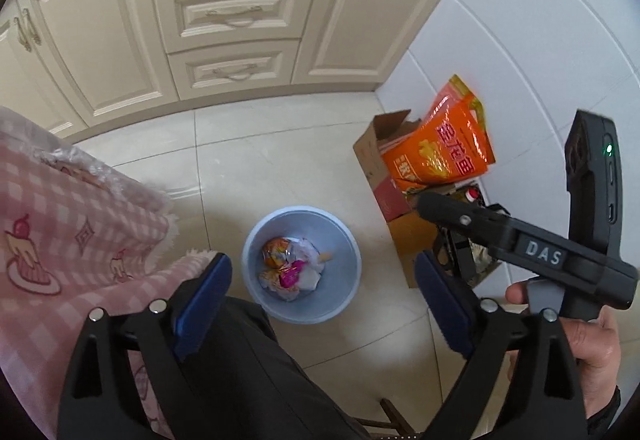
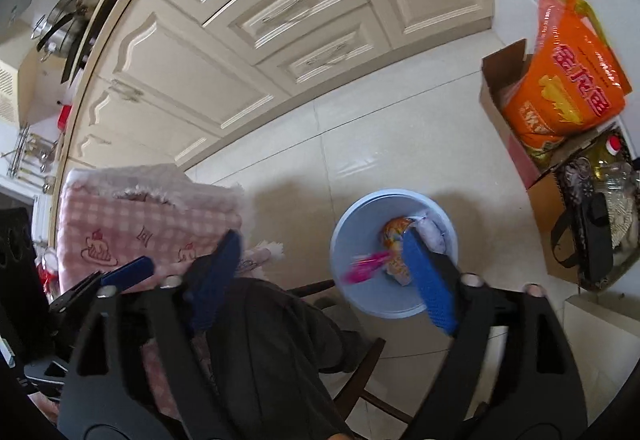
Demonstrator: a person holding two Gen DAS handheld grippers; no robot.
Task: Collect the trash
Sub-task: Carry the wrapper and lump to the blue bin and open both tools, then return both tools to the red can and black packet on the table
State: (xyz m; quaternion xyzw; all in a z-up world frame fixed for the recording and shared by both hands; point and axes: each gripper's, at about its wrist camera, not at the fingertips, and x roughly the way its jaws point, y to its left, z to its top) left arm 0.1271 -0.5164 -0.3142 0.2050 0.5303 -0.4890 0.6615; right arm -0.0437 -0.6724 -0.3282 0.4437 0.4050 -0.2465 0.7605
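A light blue bin (image 1: 344, 304) stands on the tiled floor and holds several crumpled wrappers (image 1: 290, 268). My left gripper (image 1: 320, 300) is open and empty, high above the bin. My right gripper (image 2: 320, 280) is open too, above the bin (image 2: 360, 300). A pink wrapper (image 2: 366, 263) shows blurred over the bin in the right wrist view, clear of both fingers. The right gripper's black body (image 1: 532, 252) shows at the right of the left wrist view.
A table with a pink checked cloth (image 1: 60, 224) is at the left. A cardboard box (image 1: 376, 167) with an orange bag (image 1: 444, 147) stands by the white wall at the right. Cream cabinets (image 1: 236, 11) run along the back. My dark trouser leg (image 1: 256, 372) is below.
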